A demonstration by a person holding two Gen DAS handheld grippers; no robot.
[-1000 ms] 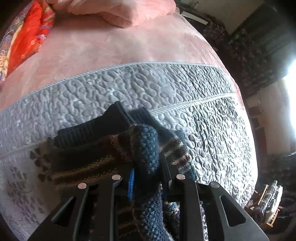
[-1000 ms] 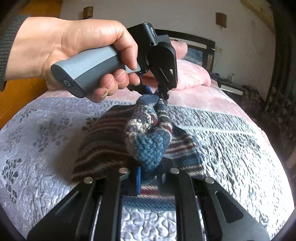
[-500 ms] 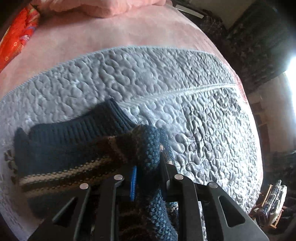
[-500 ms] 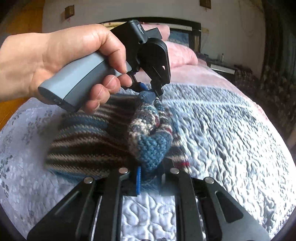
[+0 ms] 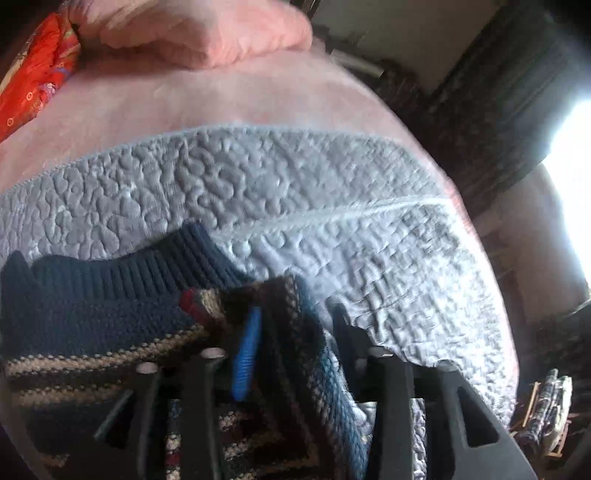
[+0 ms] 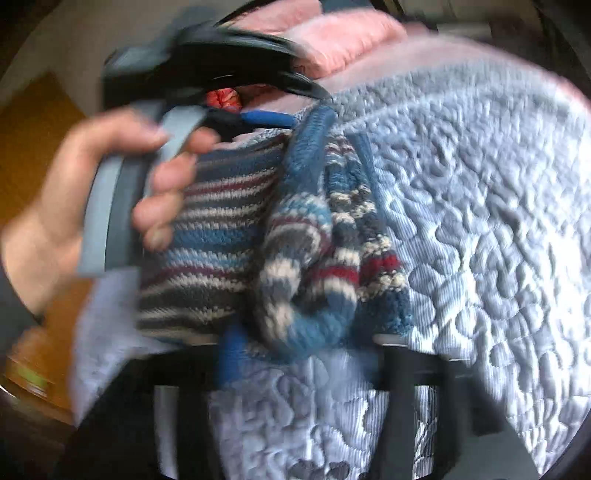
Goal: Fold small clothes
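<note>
A striped knit sweater (image 5: 92,321) in navy, tan and dark red lies folded on the grey quilt (image 5: 295,192), its navy ribbed collar towards the pillows. My left gripper (image 5: 293,343) stands open, and a thick fold of the knit lies loose between its spread fingers. The right wrist view is blurred by motion. There the sweater (image 6: 221,221) shows blue, white and red stripes, with a rolled fold at the open right gripper (image 6: 306,347). A hand (image 6: 55,221) holds the left gripper (image 6: 291,107) at the sweater's far edge.
The quilt (image 6: 480,221) covers the near part of the bed, with pink bedding (image 5: 184,107) beyond it. A pink pillow (image 5: 207,33) and a red patterned cloth (image 5: 33,81) lie at the head. Dark furniture and a bright window stand to the right of the bed.
Both grippers were shut on the sweater's fold and have now opened, letting it drop onto the folded garment. The right view swung quickly and went blurry.
</note>
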